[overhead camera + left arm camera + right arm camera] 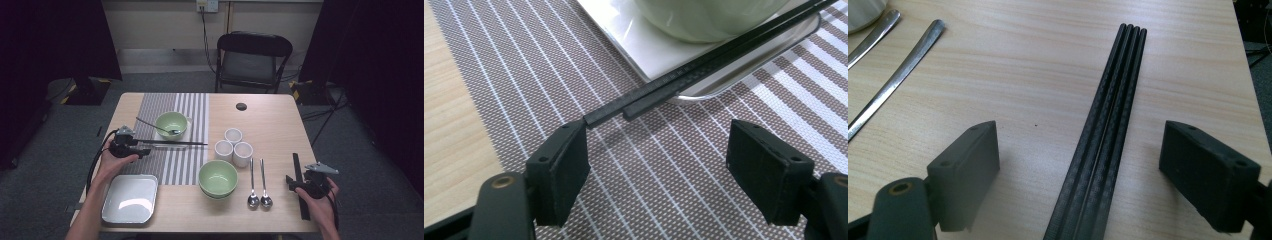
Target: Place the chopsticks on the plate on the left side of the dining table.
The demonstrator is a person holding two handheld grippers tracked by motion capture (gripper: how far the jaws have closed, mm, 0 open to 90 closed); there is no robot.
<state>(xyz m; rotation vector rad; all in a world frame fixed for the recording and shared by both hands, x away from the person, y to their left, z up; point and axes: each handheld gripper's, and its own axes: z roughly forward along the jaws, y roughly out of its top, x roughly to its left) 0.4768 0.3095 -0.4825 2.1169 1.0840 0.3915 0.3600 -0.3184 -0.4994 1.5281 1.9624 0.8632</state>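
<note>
Currently: white tray (pixel 130 199) empty at the near left. Stacked green bowls (pixel 218 178) empty, beside three empty cups (pixel 233 146). Far bowl (pixel 171 124) holds a spoon (pixel 155 126). Chopsticks (pixel 704 62) lean on its plate (pixel 644 45); left gripper (pixel 659 165) open around their ends, not gripping. Right gripper (pixel 1080 175) open over more chopsticks (pixel 1108 130).

No text, label, brand, number or sign can be read anywhere.

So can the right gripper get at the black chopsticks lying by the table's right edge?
Probably yes. The right gripper has its jaws open on either side of the black chopsticks, which lie flat on the bare table. Nothing sits between the pads and the sticks.
</note>
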